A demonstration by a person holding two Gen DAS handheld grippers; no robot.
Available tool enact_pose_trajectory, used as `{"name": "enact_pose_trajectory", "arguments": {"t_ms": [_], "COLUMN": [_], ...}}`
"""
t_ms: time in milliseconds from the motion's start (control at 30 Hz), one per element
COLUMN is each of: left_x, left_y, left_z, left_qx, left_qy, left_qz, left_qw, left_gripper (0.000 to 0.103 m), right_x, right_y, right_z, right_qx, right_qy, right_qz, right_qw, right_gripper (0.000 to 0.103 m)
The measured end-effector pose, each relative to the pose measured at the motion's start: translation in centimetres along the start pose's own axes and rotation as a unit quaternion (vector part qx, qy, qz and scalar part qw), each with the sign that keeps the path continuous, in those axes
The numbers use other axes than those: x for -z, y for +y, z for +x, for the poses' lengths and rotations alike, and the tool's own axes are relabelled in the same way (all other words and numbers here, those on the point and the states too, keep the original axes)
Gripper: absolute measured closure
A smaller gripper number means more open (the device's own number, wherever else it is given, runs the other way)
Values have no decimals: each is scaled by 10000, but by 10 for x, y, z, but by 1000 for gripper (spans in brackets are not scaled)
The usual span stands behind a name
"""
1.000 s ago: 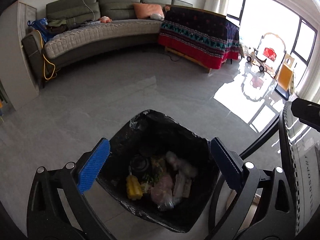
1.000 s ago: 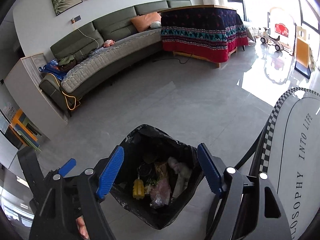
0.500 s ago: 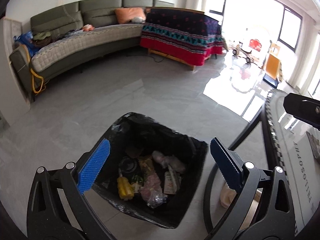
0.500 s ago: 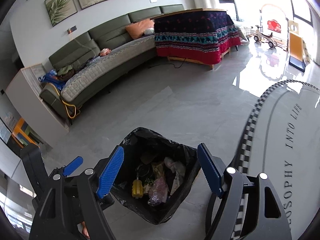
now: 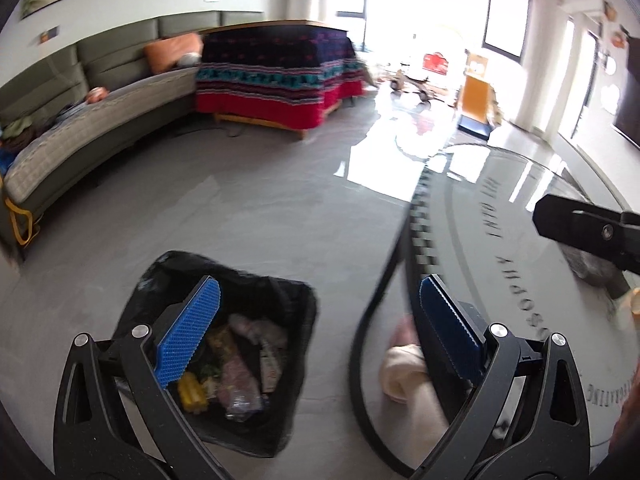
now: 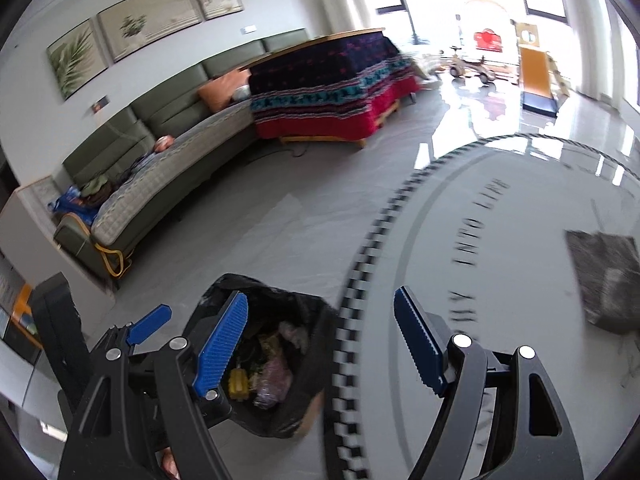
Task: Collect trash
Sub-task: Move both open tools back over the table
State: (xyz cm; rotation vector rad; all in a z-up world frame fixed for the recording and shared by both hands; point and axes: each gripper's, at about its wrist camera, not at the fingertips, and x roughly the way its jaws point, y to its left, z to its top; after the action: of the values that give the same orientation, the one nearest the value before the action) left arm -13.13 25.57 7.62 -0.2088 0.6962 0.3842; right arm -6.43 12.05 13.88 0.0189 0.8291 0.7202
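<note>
Change since the earlier frames — both views have swung rightward: the trash bin (image 5: pixel 224 344), which a second ago sat centred between each pair of jaws, now sits toward the left pad in both, and the round glass surface (image 5: pixel 520 264) with its checkered rim and printed lettering fills far more of the right side. The sofa (image 5: pixel 100 120) and the draped table (image 5: pixel 276 76) have slid leftward; edges are blurred with motion.

Left gripper (image 5: pixel 320 332) — jaws spread wide, nothing between the pads. Its left pad overlaps the bin's near left rim in the picture; its right pad stands over the surface's rim. Below that pad a cream-coloured foot or slipper (image 5: pixel 404 372) shows on the floor, blurred.

Right gripper (image 6: pixel 320 340) — jaws spread wide, nothing held. Its left pad overlaps the bin's opening; its right pad stands over the glass surface. The surface's checkered rim runs up between the two pads.

Trash bin — black-lined, on the grey floor just beside the surface's edge, holding mixed trash: a yellow corn piece (image 5: pixel 192 396), wrappers and clear plastic.

Grey crumpled item (image 6: pixel 608 276) — lies on the surface at the right edge of the right wrist view, well apart from the jaws; its kind cannot be told.
</note>
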Motion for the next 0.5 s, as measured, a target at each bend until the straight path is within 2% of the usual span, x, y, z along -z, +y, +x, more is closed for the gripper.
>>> {"name": "enact_pose_trajectory", "arguments": {"t_ms": [133, 267, 500], "left_x": [-1, -2, 2], "left_y": [-38, -79, -164], "left_z": [2, 6, 20], "left_qx": [345, 658, 1212], "left_qy": [43, 131, 367], "left_qz": [257, 566, 1121], "left_qw": [9991, 9961, 9856], "left_gripper": [6, 6, 6], "right_x": [8, 20, 37], "right_y": [-38, -86, -166], "right_z": [-20, -47, -88], "right_qx": [265, 708, 1402], "right_qy": [-67, -202, -389], "right_qz": [185, 385, 832], "right_qw": [9995, 9965, 9859], "right_gripper": [27, 27, 27]}}
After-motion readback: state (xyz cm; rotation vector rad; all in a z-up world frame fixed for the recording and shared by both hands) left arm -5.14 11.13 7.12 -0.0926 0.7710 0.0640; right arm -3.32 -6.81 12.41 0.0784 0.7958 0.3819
